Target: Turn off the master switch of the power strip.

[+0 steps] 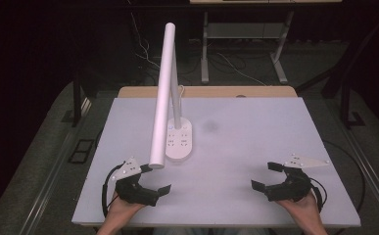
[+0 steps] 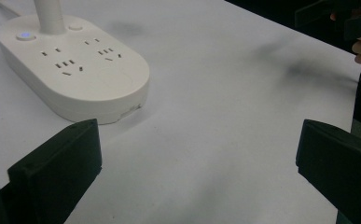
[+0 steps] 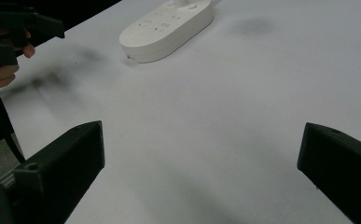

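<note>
Lamp base [image 1: 179, 141] lies just far-right of the left gripper [image 1: 155, 180], long axis running near-to-far; right gripper [image 1: 268, 175] sits well apart. Both gape wide, empty.

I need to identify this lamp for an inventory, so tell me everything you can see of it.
The desk lamp is white and looks like smooth plastic. Its oval base doubles as a power strip, carrying two groups of sockets, a blue-lit round button and a second plain button. A slim stem rises from the base's far end to a long tubular head slanting toward the person. It stands left of centre on the table, touching nothing else.
</note>
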`<state>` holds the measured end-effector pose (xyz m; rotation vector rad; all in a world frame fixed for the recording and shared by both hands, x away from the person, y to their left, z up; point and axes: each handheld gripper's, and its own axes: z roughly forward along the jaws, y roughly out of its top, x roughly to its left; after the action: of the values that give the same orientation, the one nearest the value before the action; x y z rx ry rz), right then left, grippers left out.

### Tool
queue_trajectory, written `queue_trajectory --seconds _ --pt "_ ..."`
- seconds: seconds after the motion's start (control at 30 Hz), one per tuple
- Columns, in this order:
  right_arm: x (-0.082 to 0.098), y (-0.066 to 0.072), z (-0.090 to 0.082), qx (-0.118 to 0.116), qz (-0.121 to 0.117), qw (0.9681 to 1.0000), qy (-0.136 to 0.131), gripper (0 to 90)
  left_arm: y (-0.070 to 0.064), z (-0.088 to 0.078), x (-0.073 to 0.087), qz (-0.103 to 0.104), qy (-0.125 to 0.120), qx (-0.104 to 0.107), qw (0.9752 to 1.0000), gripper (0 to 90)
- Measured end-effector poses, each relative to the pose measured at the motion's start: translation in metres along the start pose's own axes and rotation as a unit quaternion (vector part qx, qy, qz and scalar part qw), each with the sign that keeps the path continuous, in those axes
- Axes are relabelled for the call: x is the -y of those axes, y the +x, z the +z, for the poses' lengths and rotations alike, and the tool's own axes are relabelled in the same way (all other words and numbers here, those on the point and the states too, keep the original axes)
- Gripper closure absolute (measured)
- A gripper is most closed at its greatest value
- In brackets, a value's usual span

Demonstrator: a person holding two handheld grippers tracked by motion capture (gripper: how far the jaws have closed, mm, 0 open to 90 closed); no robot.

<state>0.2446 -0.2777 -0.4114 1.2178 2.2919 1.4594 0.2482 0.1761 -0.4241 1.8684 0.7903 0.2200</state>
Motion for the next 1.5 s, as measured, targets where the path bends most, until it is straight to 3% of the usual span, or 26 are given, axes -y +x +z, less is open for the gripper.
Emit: queue_trajectory --seconds 0.53,1.5 --pt "0.001 -0.001 -0.001 0.001 -0.002 1.0 -0.001 0.0 0.001 0.0 0.0 -0.003 0.002 0.001 1.0 0.0" --pt "0.001 0.0 -0.002 -0.005 -0.007 0.9999 0.007 0.0 0.001 -0.002 -0.01 0.001 0.039 0.002 0.9992 0.0"
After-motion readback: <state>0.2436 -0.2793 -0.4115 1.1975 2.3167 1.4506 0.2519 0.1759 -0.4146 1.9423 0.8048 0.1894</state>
